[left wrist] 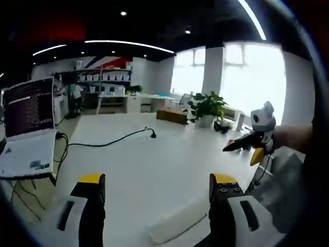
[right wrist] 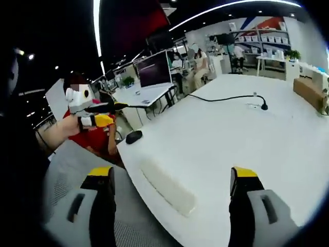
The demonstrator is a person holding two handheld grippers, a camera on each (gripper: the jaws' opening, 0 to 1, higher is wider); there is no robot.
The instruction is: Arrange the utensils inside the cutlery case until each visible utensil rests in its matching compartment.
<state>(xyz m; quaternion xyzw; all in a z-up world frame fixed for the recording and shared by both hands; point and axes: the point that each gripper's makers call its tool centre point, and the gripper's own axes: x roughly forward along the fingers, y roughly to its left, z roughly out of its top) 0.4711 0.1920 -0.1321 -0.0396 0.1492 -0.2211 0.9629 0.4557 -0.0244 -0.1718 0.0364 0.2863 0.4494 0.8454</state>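
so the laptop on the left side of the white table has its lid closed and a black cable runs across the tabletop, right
Not quite. The laptop is open, not closed: the left gripper view shows its screen upright and lit with lines of text. The rest holds: it sits at the left of the white table, and a black cable runs across the tabletop.

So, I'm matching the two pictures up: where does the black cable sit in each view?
Left gripper view: the black cable snakes across the white table, left of centre, with its plug near the middle.
Right gripper view: the black cable is at the upper right, plug end to the right.
Shared landmark: the open laptop with a dark screen.
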